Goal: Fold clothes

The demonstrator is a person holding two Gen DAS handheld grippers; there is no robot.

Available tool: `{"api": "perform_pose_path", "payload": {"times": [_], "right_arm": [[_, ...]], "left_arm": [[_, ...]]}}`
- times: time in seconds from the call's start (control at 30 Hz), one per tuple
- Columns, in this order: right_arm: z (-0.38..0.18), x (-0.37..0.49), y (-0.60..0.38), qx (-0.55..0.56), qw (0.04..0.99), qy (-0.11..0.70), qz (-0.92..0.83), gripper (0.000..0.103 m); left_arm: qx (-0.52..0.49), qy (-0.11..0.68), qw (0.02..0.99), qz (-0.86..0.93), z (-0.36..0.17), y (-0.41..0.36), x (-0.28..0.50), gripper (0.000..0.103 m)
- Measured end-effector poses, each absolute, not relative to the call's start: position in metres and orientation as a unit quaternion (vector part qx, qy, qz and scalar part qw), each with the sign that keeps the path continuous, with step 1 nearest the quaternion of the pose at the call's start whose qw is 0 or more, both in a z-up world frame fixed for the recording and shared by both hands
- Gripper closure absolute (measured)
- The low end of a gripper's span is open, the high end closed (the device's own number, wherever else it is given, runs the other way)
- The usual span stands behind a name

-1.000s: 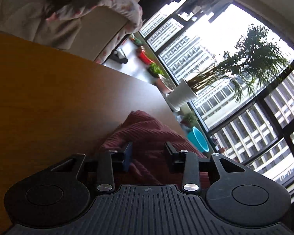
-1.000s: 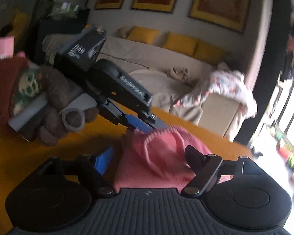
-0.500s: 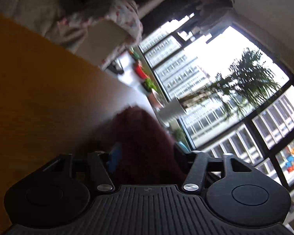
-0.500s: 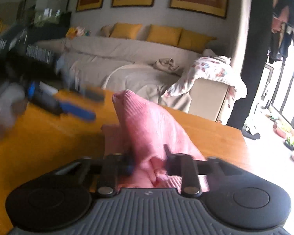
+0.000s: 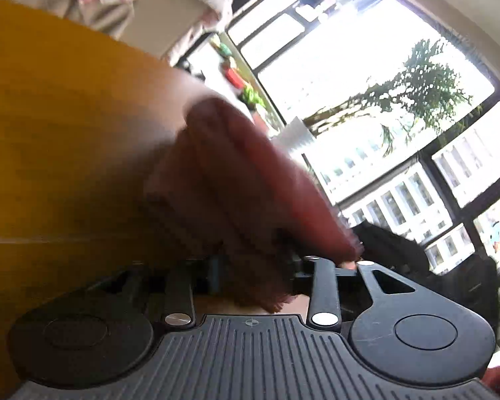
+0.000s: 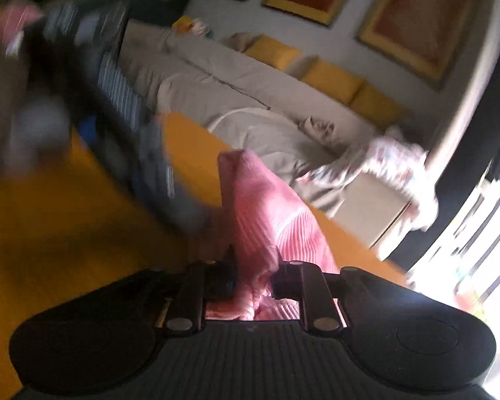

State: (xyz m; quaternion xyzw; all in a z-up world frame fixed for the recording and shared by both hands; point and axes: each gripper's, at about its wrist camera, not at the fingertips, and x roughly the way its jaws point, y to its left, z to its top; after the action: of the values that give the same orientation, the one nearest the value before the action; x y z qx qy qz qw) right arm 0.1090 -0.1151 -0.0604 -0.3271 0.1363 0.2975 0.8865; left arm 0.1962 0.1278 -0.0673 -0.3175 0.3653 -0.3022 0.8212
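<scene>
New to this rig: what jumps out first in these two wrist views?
The pink ribbed garment stands out: it rises in a peak at the centre of the right wrist view, pinched in the right gripper above the yellow-orange table. In the left wrist view the same cloth looks dark red and fills the left gripper. Behind it, a bright window with a palm-like plant takes up the right side.

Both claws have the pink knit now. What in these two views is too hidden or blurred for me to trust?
- Left wrist: knit is motion-blurred; the fabric hides the left claw pads.
- Right wrist: the other gripper is a smear.
- Right wrist: right claw pinches the knit; its lower hem is behind the claw body.
</scene>
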Motion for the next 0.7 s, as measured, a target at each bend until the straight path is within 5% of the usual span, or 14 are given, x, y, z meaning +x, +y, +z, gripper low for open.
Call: {"api": "perform_pose_path", "payload": {"times": [0.2,0.4,0.53,0.57,0.63,0.7], "right_arm": [[-0.039,0.1,-0.126,-0.338,0.884,0.112,0.303,0.088],[-0.071,0.096,-0.133,-0.365,0.863,0.129,0.326,0.085],[-0.05,0.093,-0.142,-0.307,0.886,0.129,0.323,0.046],[-0.042,0.092,-0.147,-0.287,0.892,0.123,0.325,0.045],[-0.028,0.095,-0.155,-0.248,0.904,0.12,0.326,0.048],[-0.017,0.1,-0.163,-0.212,0.914,0.124,0.324,0.08]], "left_arm": [[-0.32,0.301,0.846,-0.301,-0.025,0.144,0.182,0.045],[-0.324,0.279,0.846,-0.319,-0.01,0.126,0.185,0.044],[-0.317,0.269,0.85,-0.323,0.001,0.124,0.189,0.044],[-0.318,0.267,0.851,-0.322,0.001,0.124,0.191,0.044],[-0.322,0.262,0.85,-0.323,0.002,0.124,0.195,0.043],[-0.323,0.257,0.85,-0.326,0.002,0.121,0.201,0.043]]}}
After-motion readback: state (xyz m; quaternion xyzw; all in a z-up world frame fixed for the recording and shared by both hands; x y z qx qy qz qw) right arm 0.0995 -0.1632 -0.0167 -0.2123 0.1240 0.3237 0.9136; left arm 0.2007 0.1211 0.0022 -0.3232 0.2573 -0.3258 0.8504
